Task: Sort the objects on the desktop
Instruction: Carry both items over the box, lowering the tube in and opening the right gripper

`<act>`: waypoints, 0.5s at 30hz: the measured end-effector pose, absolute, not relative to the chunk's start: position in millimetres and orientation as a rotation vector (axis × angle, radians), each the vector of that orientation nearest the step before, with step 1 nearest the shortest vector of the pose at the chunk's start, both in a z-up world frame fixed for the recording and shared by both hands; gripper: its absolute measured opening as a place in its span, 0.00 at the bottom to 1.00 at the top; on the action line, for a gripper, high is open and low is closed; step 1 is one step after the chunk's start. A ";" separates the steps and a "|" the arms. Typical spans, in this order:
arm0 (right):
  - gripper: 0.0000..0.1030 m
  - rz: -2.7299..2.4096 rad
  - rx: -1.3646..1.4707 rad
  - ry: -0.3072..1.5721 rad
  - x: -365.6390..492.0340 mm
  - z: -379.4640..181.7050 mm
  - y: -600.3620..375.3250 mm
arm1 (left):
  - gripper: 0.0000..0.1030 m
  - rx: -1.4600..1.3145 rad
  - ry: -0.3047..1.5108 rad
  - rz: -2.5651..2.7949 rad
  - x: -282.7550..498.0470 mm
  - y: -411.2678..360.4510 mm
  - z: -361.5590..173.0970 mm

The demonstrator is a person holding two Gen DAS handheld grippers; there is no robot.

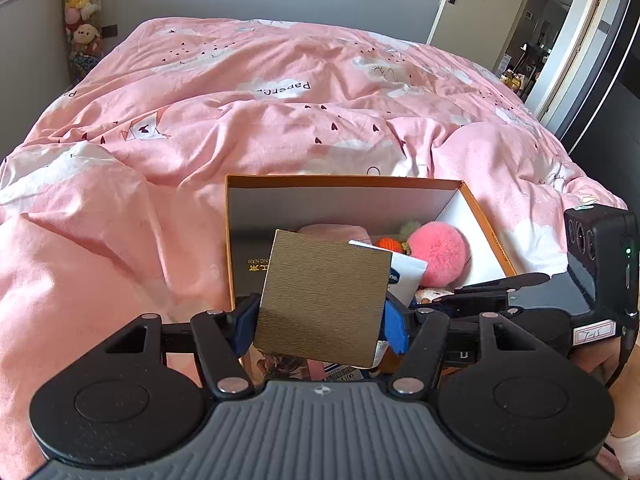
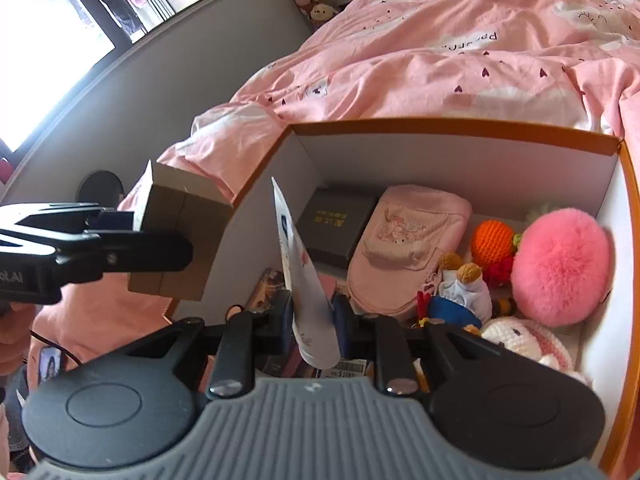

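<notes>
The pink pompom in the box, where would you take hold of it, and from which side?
Grip the pink pompom across its round middle, coming straight down from above. It lies against the box wall with toys crowding its other side, so only the top is free.

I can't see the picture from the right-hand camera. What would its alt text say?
The right tongs grip a white tube above an open orange-rimmed box holding a pink pompom, a pink pouch, a dark flat case and knitted toys. At left, the left tongs hold a tan box, with a pink quilt behind.
</notes>
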State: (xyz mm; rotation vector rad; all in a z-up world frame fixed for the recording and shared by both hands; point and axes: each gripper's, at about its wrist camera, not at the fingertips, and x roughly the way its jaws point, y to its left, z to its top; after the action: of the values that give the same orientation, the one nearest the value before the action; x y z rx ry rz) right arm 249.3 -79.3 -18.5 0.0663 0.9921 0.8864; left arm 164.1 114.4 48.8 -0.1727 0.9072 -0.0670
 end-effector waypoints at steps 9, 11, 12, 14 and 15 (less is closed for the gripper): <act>0.24 0.937 -0.032 1.061 256.8 -40.1 -65.0 | 0.70 -0.179 0.921 -0.063 177.8 124.1 41.7; 0.25 0.958 -0.073 1.070 254.6 -42.3 -63.9 | 0.70 -0.180 0.925 -0.063 180.9 126.6 40.3; 0.25 0.967 -0.076 1.076 254.1 -42.7 -64.8 | 0.70 -0.181 0.926 -0.063 182.1 127.7 39.7; 0.26 0.988 -0.086 1.089 253.9 -43.4 -66.1 | 0.70 -0.180 0.929 -0.060 184.4 129.5 38.4; 0.27 0.995 -0.093 1.086 253.7 -42.7 -67.2 | 0.70 -0.179 0.932 -0.058 185.6 130.2 37.8</act>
State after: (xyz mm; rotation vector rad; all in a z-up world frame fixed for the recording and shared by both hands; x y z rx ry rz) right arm 253.7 -67.2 -42.7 -0.0932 1.0861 0.9950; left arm 185.6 130.2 37.8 -0.1793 0.9315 -0.0579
